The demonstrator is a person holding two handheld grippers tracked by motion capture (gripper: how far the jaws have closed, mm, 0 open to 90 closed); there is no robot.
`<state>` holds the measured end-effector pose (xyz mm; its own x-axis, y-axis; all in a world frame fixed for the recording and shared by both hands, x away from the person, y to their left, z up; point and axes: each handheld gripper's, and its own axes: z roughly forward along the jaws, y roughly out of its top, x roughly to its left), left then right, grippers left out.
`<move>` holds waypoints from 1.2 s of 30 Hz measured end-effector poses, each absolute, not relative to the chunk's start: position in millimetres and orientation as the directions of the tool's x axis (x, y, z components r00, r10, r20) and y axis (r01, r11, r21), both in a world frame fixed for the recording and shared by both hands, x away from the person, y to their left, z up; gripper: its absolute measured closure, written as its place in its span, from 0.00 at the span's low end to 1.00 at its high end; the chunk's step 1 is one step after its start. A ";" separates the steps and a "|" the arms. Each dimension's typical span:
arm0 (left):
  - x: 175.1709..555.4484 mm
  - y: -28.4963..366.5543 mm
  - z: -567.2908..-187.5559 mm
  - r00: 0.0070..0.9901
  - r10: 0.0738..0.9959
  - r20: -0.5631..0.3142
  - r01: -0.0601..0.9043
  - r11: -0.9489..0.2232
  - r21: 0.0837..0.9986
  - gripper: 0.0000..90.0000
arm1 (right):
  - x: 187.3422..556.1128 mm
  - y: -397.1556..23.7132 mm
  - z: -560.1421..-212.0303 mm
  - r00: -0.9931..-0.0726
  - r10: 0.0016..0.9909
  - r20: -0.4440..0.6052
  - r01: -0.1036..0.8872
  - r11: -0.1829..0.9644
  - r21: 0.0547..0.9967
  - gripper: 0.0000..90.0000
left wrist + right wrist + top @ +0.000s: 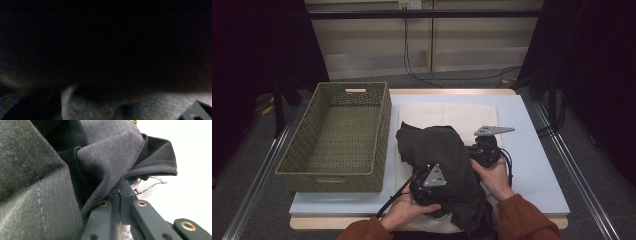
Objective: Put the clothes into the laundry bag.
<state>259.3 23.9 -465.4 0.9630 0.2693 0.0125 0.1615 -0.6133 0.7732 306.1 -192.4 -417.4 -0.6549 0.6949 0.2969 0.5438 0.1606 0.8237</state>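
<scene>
1. Dark garment point(442, 165) is found bunched in a heap on the white cloth point(462, 116) at the near middle of the tabletop point(537, 165), between the two hands.
2. At the near edge, two forearms in rust-coloured sleeves point(524, 220) are seen entering from below, each hand wrapped around a gripper.
3. The left gripper point(428, 186) is recorded at the near left flank of the heap, its grey three-cornered plate uppermost and its front end buried under the fabric. In the left gripper view, dark grey cloth point(140, 107) is seen close against the lens and the rest is black; whether the jaws are spread or pinching cannot be told.
4. The right gripper point(484, 150) is noted at the far right flank of the heap. In the right gripper view point(121, 192) its jaws are pressed together on a fold of the garment point(110, 157), with a stitched hem point(160, 168) hanging just beyond the tips.
5. A woven basket point(384, 120) is observed standing to the left of the white cloth, just beside it, its bottom bare.
6. Beyond the tabletop, a pale panelled wall point(372, 45) with hanging cables point(406, 45) is noted.
</scene>
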 end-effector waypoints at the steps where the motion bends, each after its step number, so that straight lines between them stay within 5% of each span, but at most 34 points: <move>1: 259.8 23.9 -465.9 0.964 0.266 -0.004 0.168 -0.600 0.782 0.60 | 306.4 -192.7 -418.0 -0.653 0.695 0.300 0.546 0.159 0.823 0.99; 19: 251.0 53.5 -439.6 0.952 0.295 -0.084 0.236 -0.531 0.814 0.30 | 309.8 -195.8 -423.2 -0.636 0.705 0.312 0.558 0.141 0.818 0.99; 36: 237.4 95.6 -402.3 0.946 0.306 -0.107 0.239 -0.434 0.869 0.24 | 310.8 -196.9 -425.2 -0.633 0.707 0.315 0.561 0.140 0.816 0.98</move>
